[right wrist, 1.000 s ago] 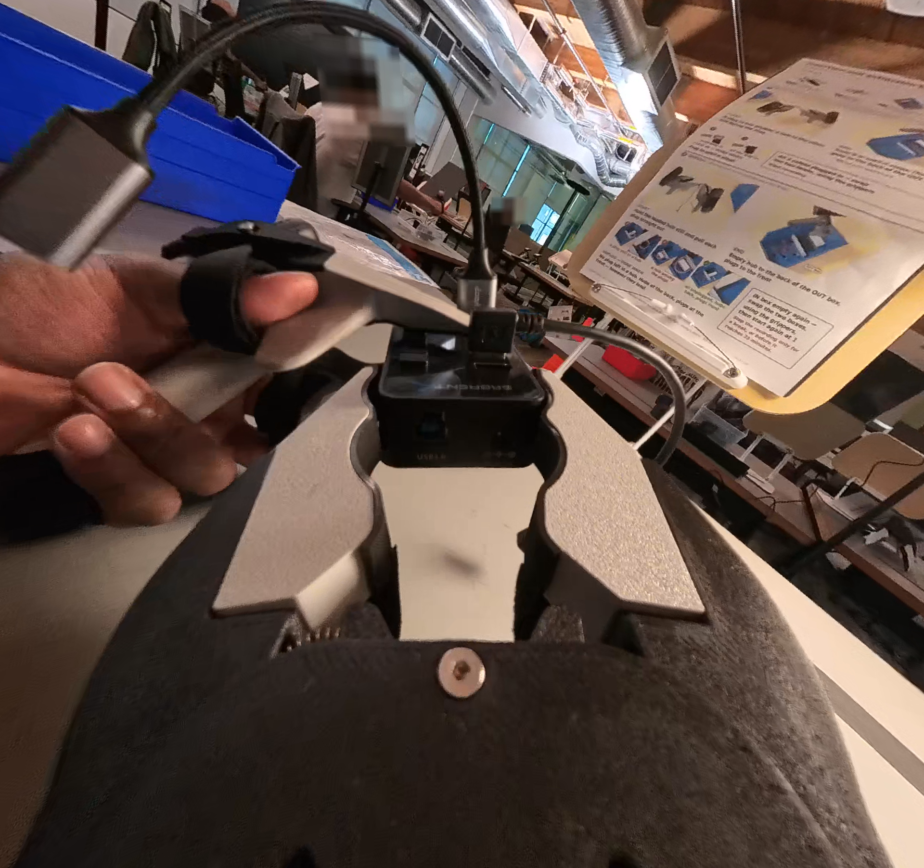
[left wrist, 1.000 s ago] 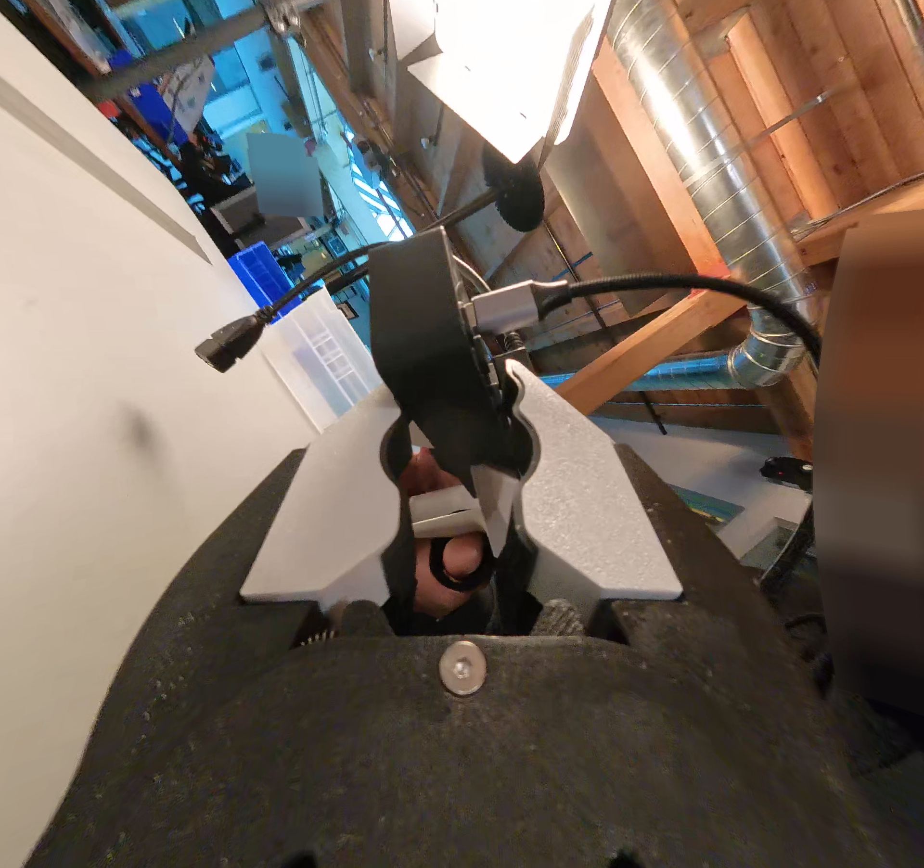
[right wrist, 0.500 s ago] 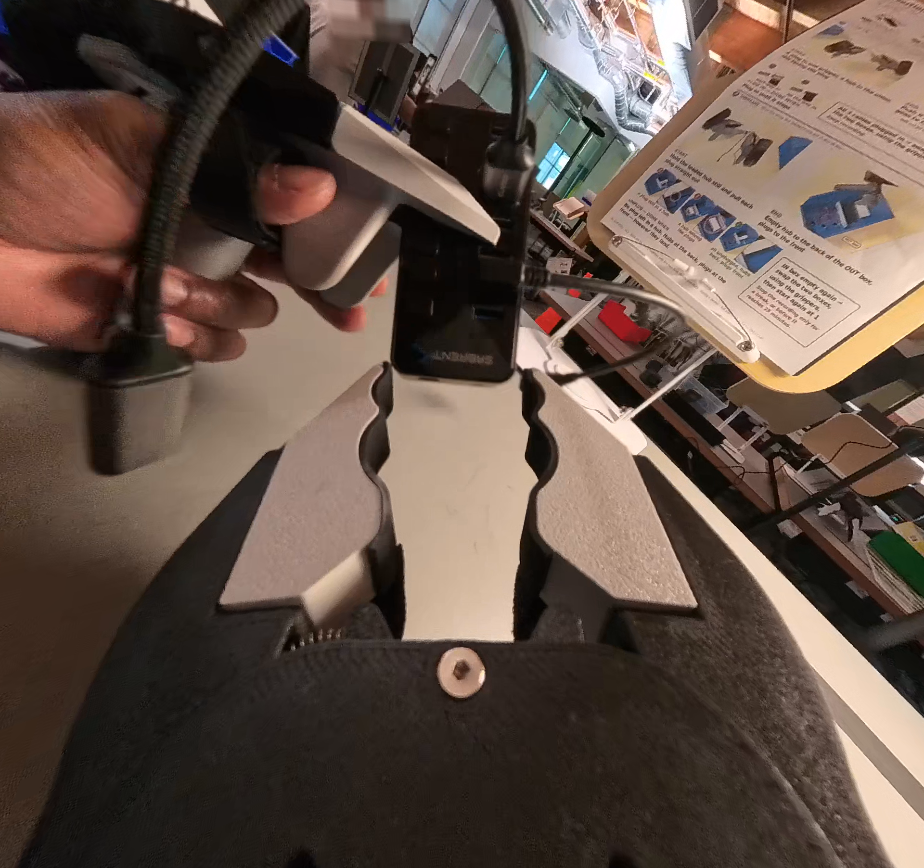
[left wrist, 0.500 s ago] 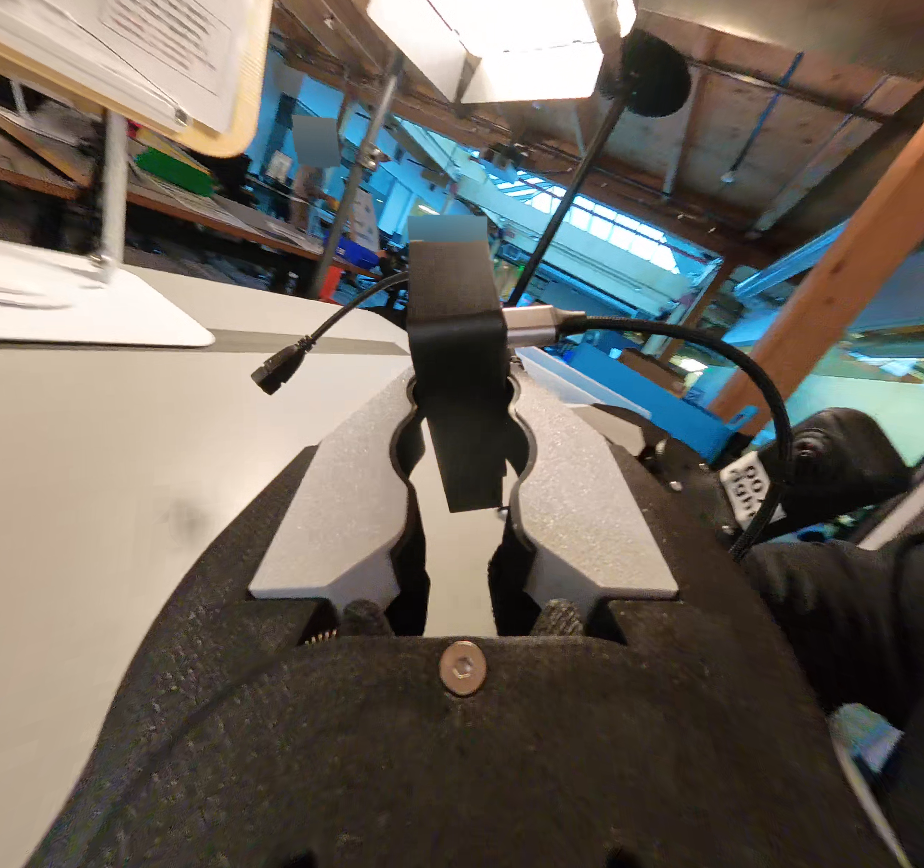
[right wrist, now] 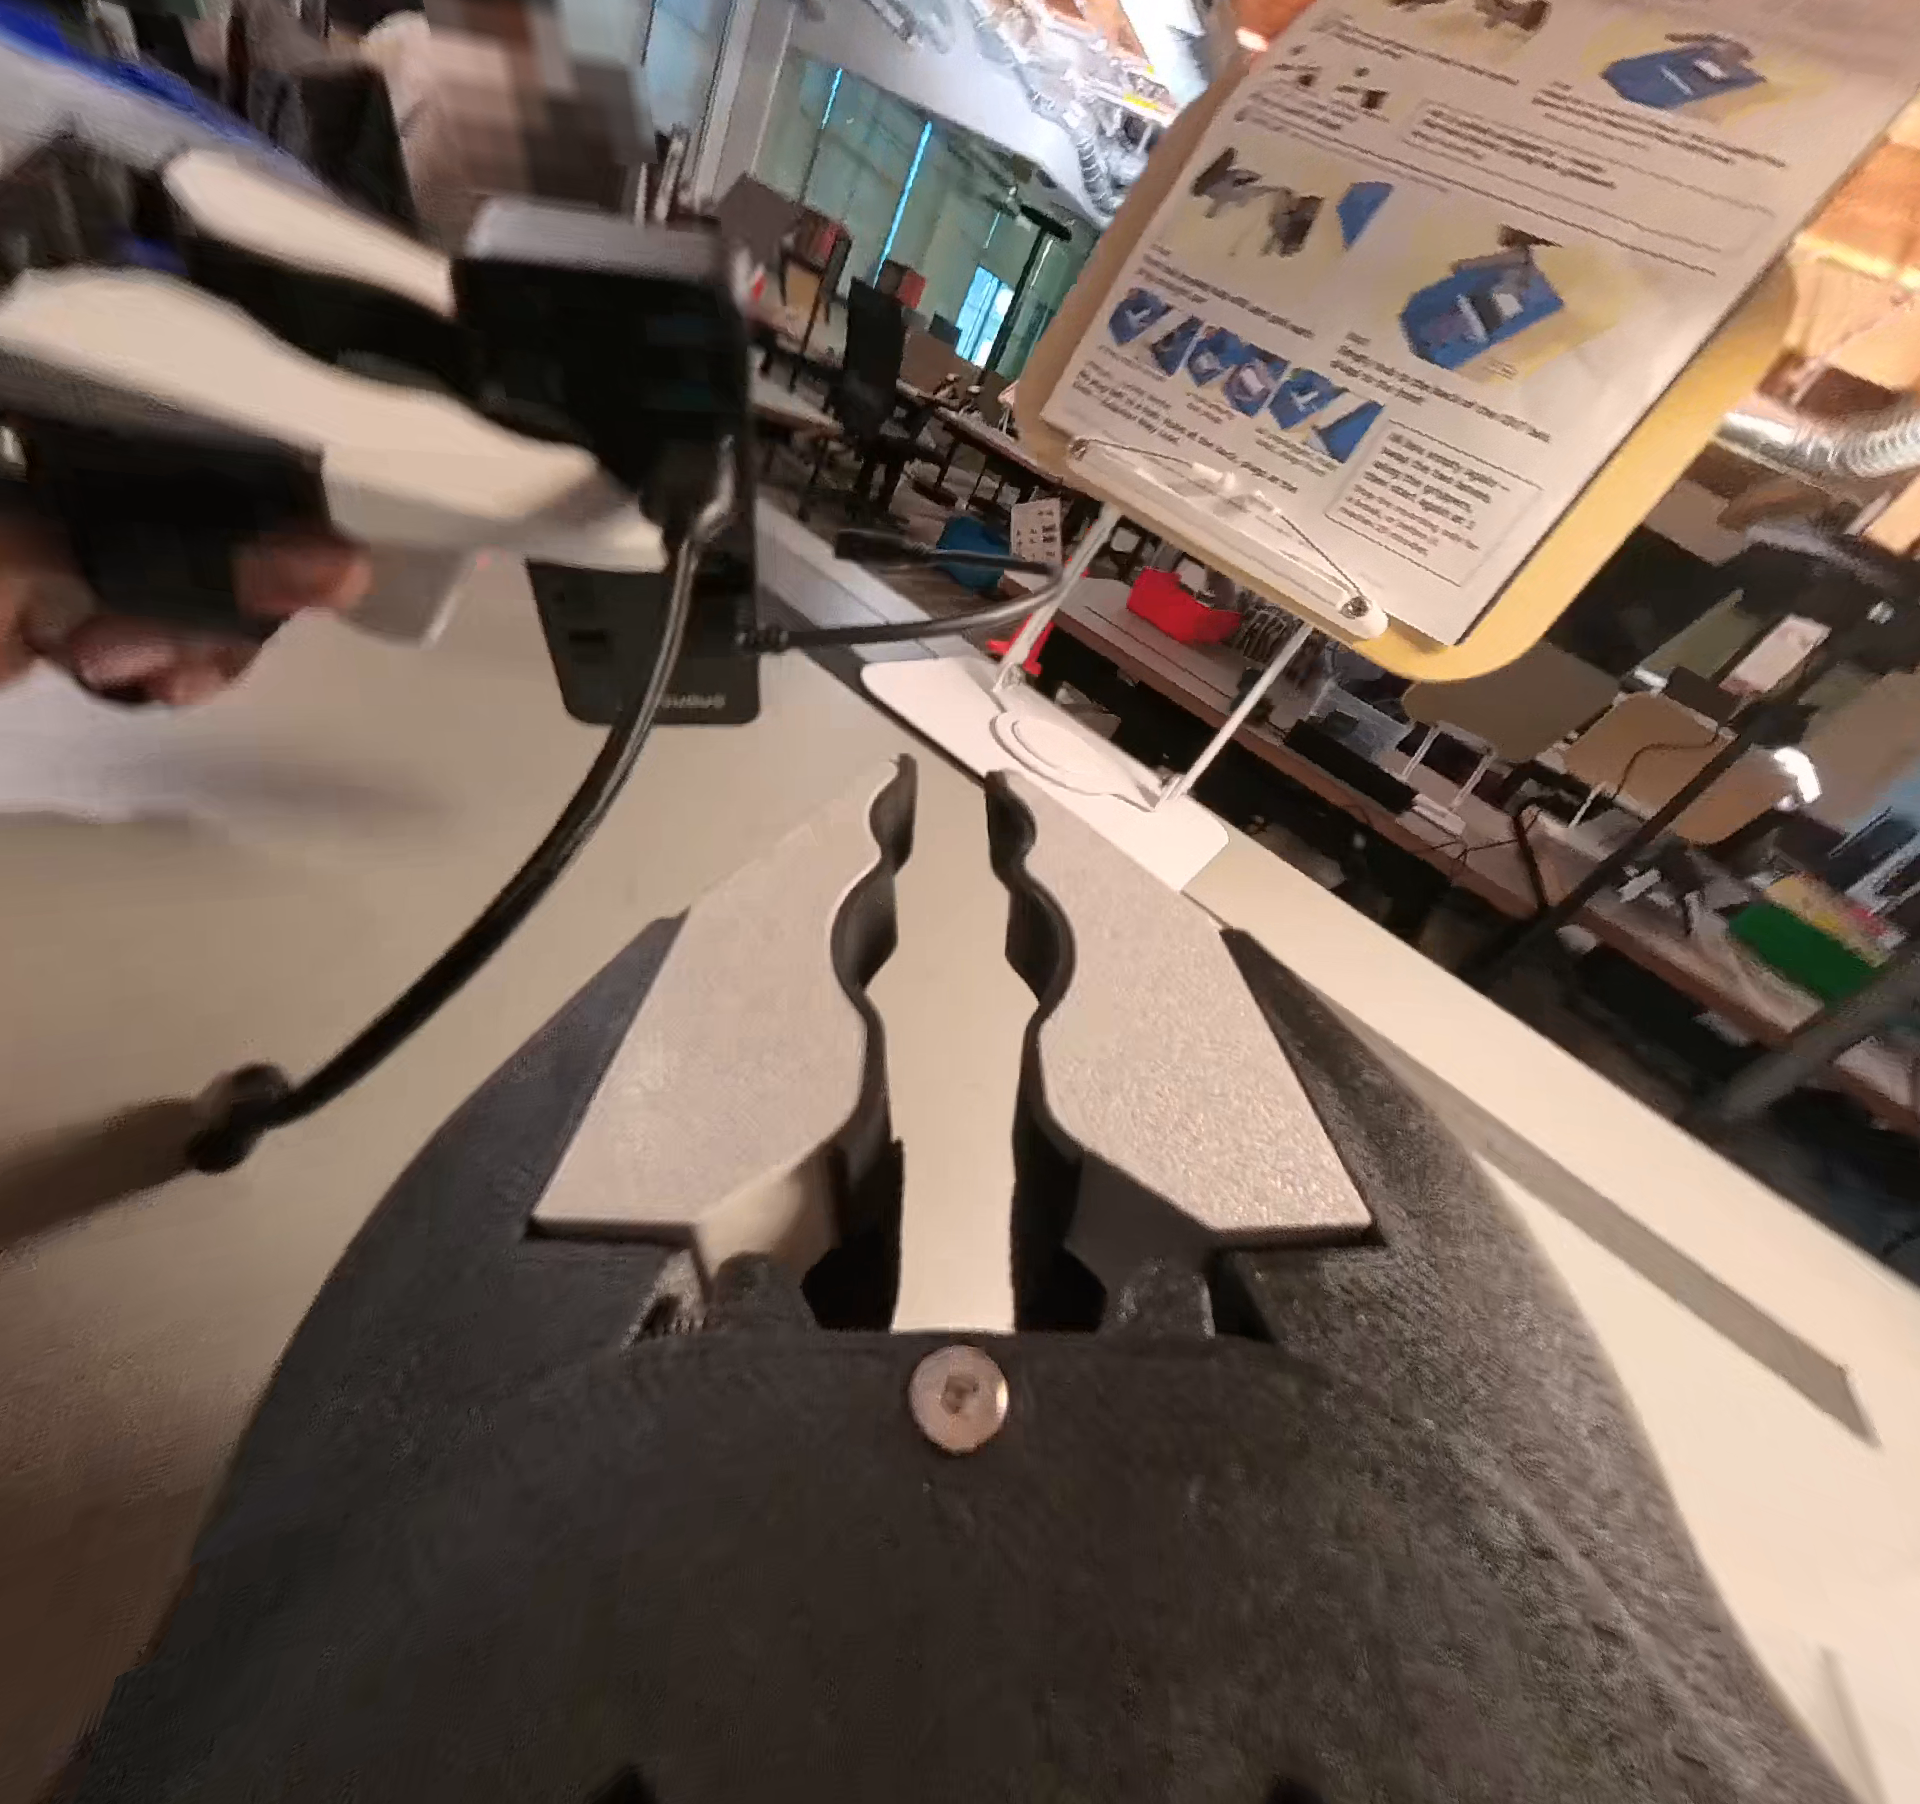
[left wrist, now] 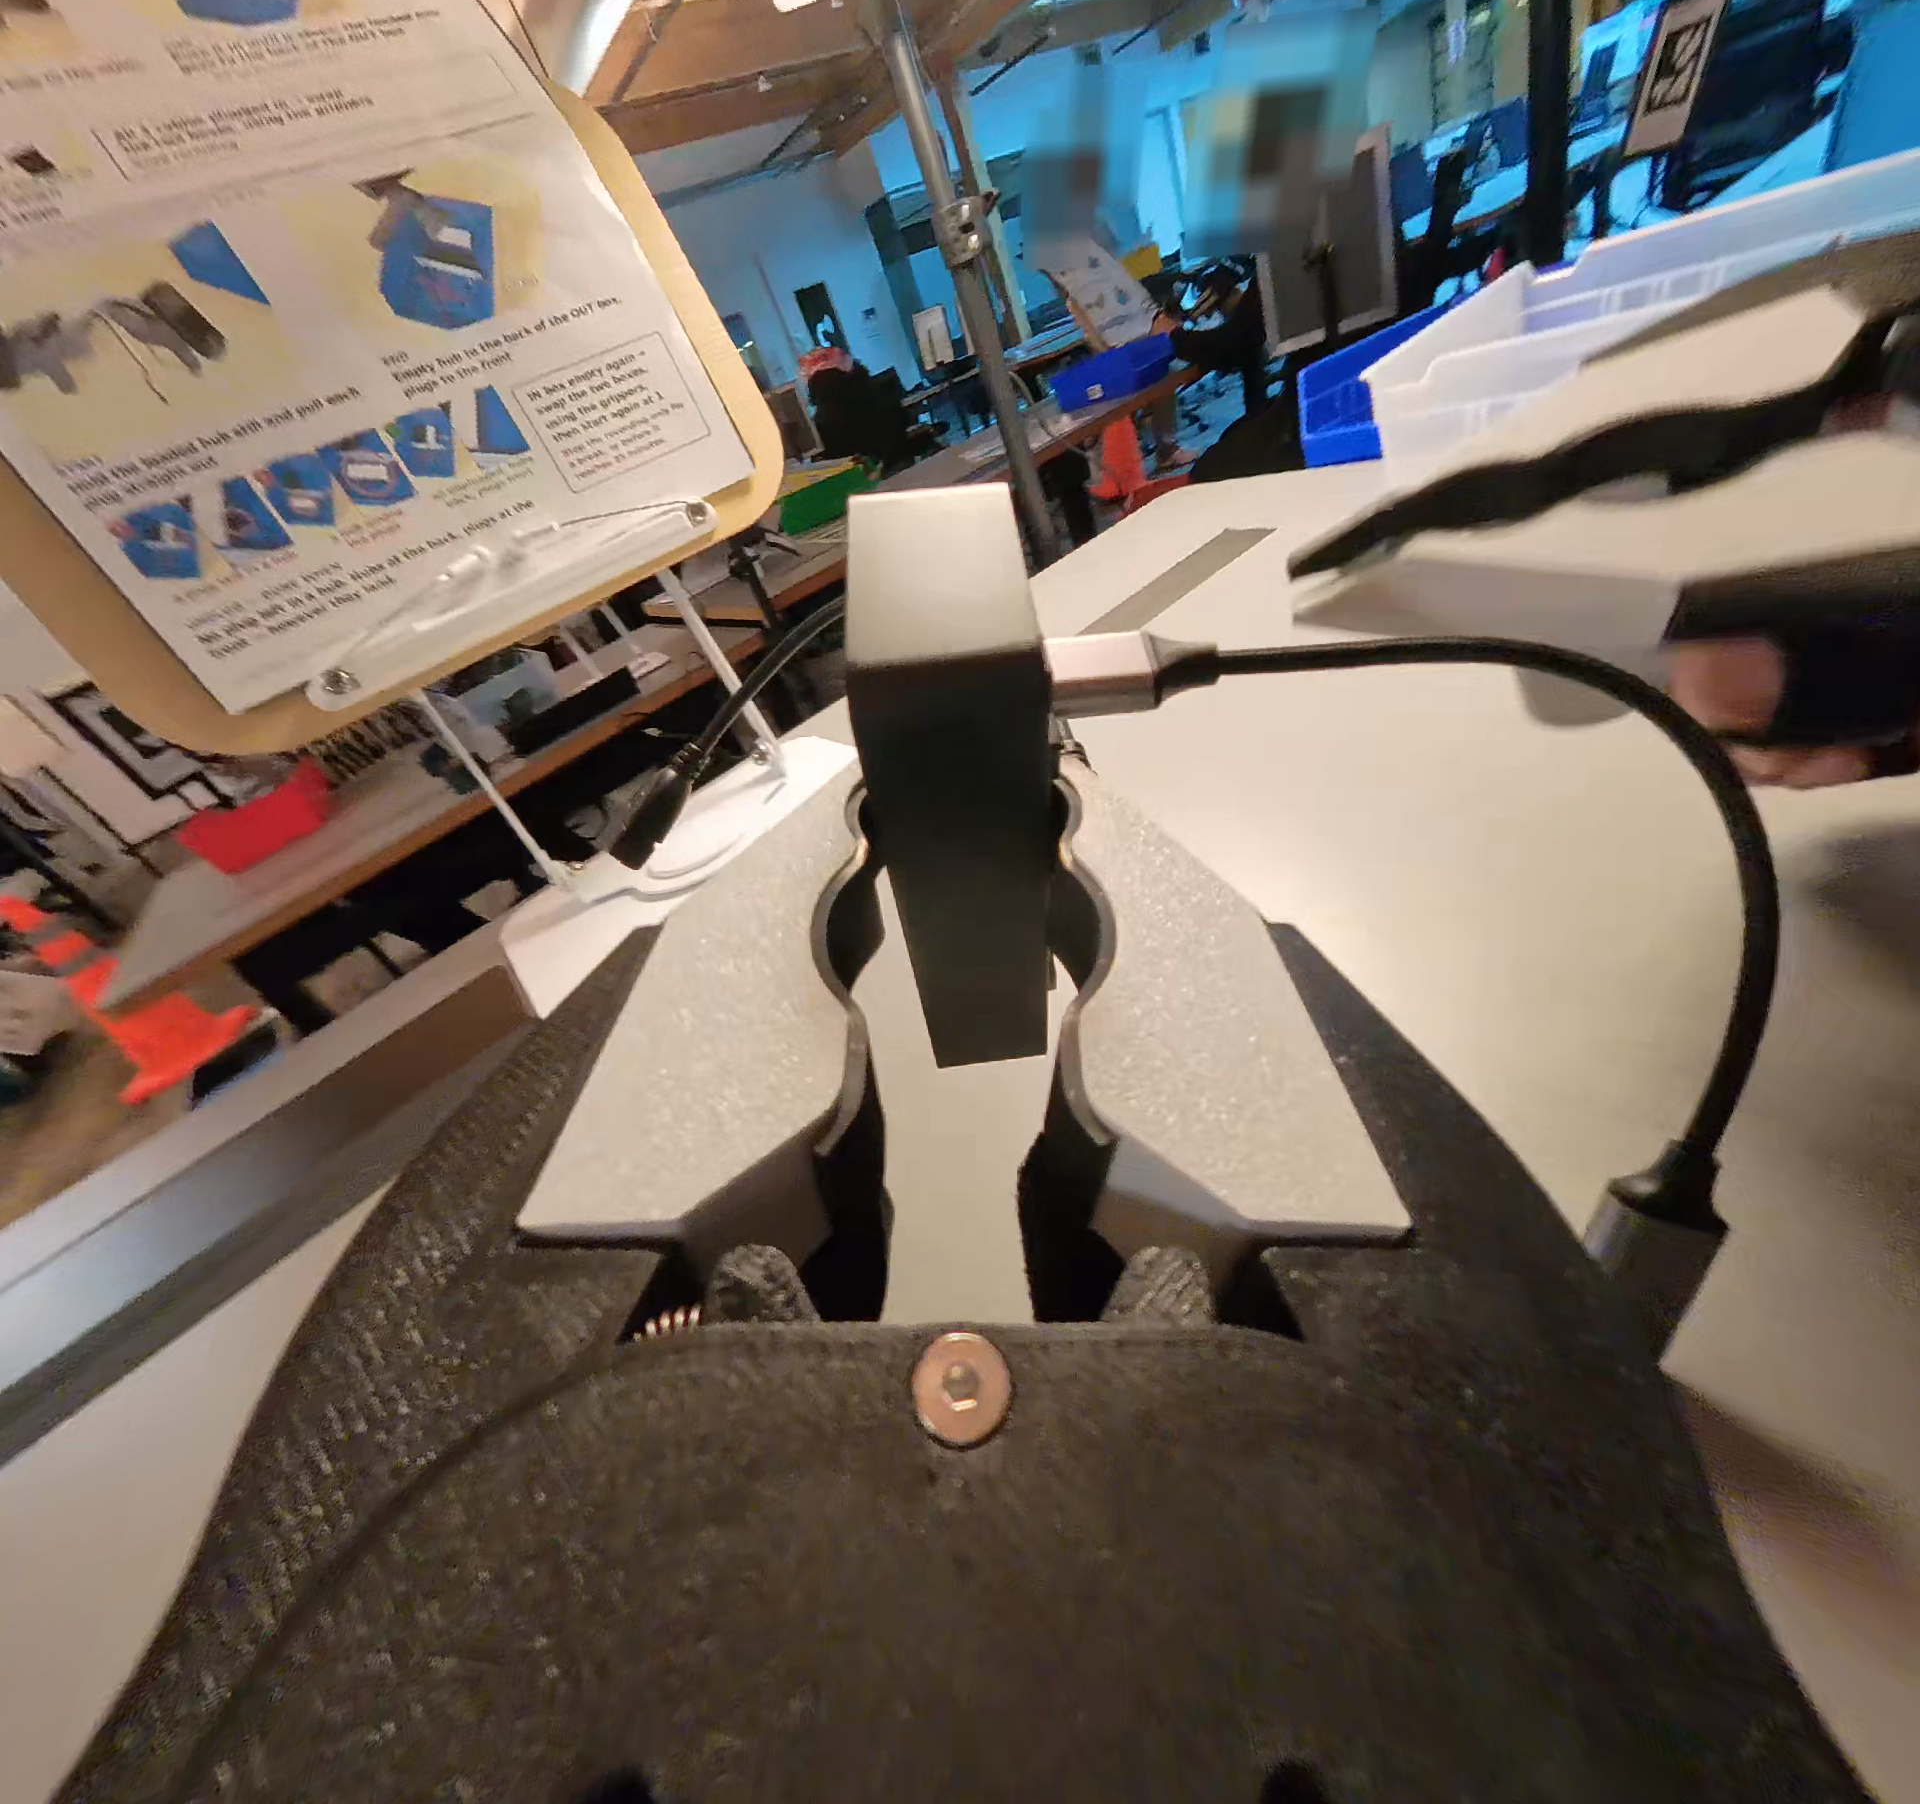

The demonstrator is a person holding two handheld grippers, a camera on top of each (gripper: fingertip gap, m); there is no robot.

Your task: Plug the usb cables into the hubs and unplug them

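My left gripper (left wrist: 956, 819) is shut on a black usb hub (left wrist: 940, 653) and holds it upright above the white table (left wrist: 1351, 871). A silver plug (left wrist: 1101, 674) sits in the hub's right side. Its braided black cable (left wrist: 1756, 923) arcs down to a loose grey connector (left wrist: 1652, 1255). A thin black cable (left wrist: 727, 715) leaves the hub's left side and ends in a free plug (left wrist: 655, 819). My right gripper (right wrist: 948, 788) is empty, its jaws a narrow gap apart, below and right of the hub (right wrist: 644, 611). It also shows in the left wrist view (left wrist: 1558, 528).
A clipboard with an instruction sheet (right wrist: 1455, 248) stands on a white base (right wrist: 1060, 746) at the table's far edge. A blue bin (left wrist: 1340, 404) and a white bin (left wrist: 1558, 331) stand at the back right. A hand (right wrist: 156, 601) holds the left gripper. My right fingertips sit around 9 cm from my left ones.
My right gripper let go of the hub, drew back, and its jaws narrowed. My left gripper kept the hub and swung round towards the clipboard.
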